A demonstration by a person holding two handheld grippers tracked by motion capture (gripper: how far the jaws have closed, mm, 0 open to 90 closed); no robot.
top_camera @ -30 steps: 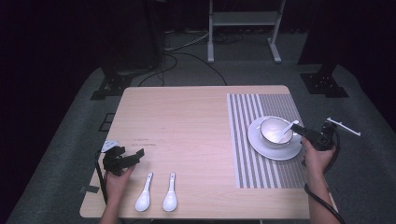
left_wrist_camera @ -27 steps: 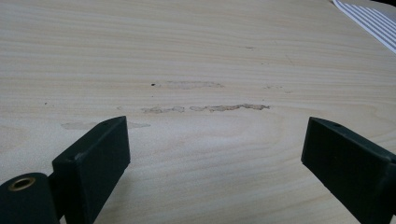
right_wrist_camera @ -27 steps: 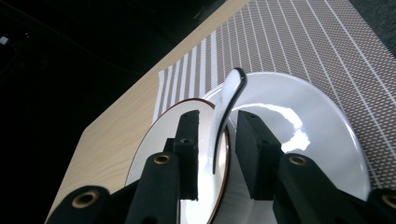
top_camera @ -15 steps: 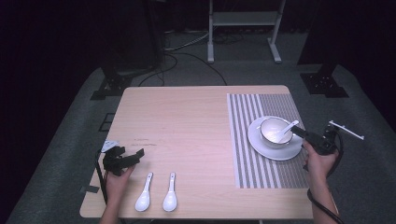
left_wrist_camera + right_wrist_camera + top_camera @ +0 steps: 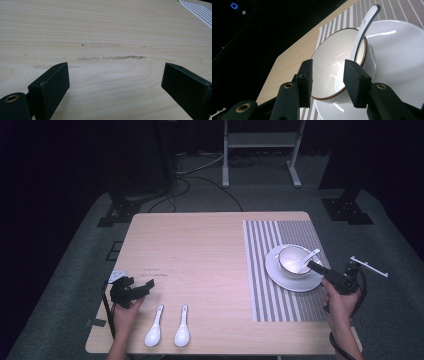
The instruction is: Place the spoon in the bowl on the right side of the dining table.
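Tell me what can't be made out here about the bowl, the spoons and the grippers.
- Bowl base: right gripper view, hidden behind the right gripper.
- Spoon scoop inside the bowl: partly covered by a jaw in that view.
- Plate: cut off by the right edge.
- Left gripper jaw gap: high view, too small.
- Two loose spoons: markings too small, high view.

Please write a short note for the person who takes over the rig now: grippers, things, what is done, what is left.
Right gripper: fingers have just been opening, nothing between them, beside the bowl.
Left gripper: open, empty, over the table.
Done: one spoon lies in the bowl, which stands on the plate on the striped mat.
Left: two spoons lie near the table's front edge.
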